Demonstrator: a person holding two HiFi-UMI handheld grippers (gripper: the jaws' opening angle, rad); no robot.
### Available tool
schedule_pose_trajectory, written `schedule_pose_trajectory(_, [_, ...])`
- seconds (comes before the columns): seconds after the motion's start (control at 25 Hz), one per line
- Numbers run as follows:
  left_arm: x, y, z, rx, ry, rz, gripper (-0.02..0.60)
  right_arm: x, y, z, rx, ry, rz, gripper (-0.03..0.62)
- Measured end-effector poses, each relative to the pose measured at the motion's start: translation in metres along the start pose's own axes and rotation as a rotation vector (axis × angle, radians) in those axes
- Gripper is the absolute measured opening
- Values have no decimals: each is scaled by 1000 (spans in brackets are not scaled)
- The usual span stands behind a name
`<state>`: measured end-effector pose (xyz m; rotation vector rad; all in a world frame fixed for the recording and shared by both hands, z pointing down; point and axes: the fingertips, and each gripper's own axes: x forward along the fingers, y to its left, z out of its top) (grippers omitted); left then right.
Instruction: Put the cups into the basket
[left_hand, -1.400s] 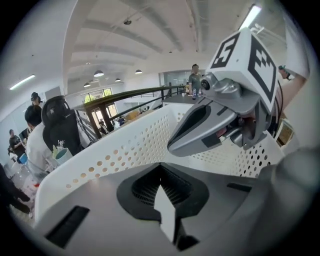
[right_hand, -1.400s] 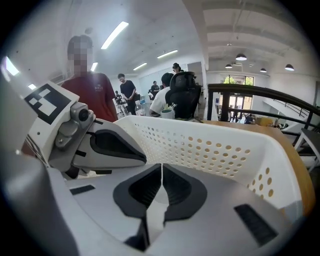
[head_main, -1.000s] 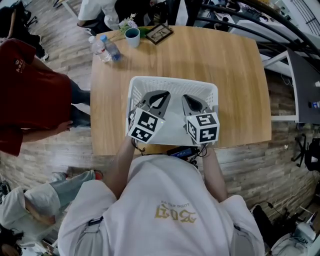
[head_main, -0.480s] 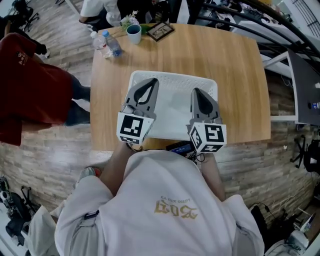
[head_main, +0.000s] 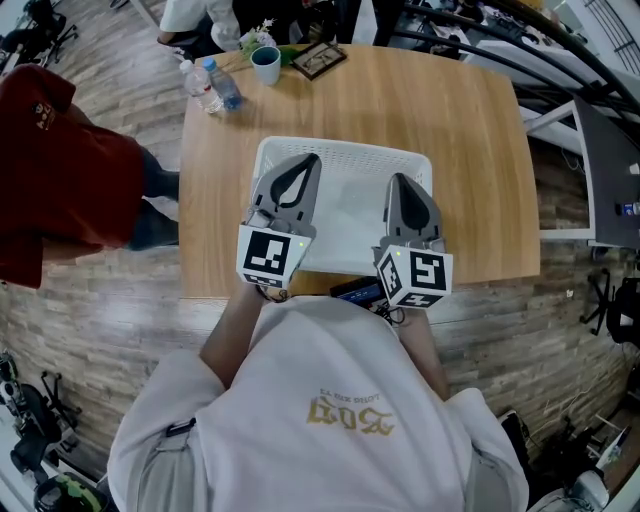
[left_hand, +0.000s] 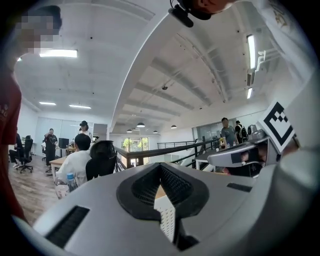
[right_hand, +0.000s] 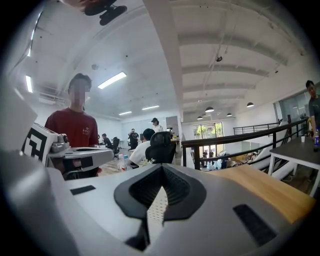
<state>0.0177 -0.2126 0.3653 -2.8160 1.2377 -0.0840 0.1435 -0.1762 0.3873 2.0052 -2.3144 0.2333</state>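
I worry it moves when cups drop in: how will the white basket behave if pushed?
The basket looks like thin perforated plastic, so probably light and slightly flexible. Wide, low and on a smooth wooden table, it would likely slide rather than tip.

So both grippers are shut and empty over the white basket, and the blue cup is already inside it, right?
Not the cup: the head view shows the blue cup standing on the table near its far left corner, beside the water bottles, outside the white basket. The left gripper and right gripper are indeed shut and empty over it.
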Motion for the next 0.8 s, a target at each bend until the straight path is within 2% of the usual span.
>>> schedule_pose_trajectory(0.16, [-4, -5, 1, -20, -15, -21, 8, -5, -3, 2, -11, -17, -15, 11])
schedule_pose_trajectory(0.8, [-5, 1, -10, -38, 16, 8, 8, -6, -4, -4, -4, -8, -15, 11])
